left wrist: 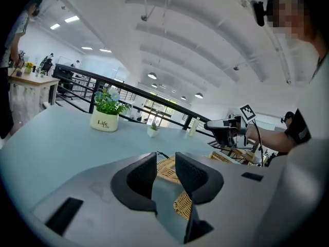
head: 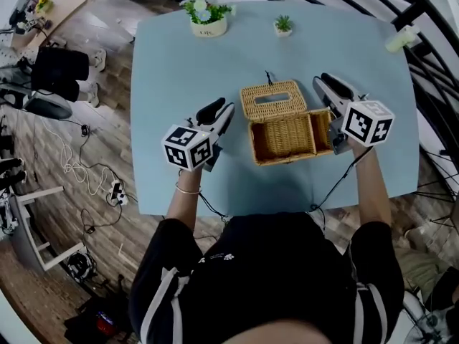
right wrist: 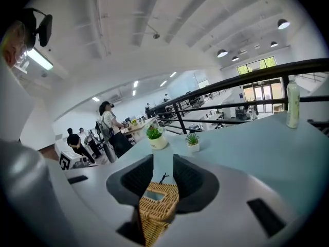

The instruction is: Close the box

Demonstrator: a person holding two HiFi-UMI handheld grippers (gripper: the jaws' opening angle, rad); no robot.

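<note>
The light blue desk (head: 344, 156) carries a wicker box (head: 283, 136) near its middle. The box stands open, and its lid (head: 272, 99), with a slot cut in it, lies folded back flat on the far side.

The left hand-held gripper (head: 221, 110) is to the left of the box, clear of it and pointing toward the lid's left corner. In the left gripper view its jaws (left wrist: 165, 161) stand apart with nothing between them. Only desk and the wicker show beyond the gap.

The right hand-held gripper (head: 324, 82) runs along the box's right wall, just beside it. Whether it touches the wall cannot be told. In the right gripper view its jaws (right wrist: 163, 163) are parted, and the wicker shows through the gap without the pads pressing on it.

At the desk's far edge stand a flowering pot plant (head: 206, 16) and a smaller green one (head: 283, 25).
</note>
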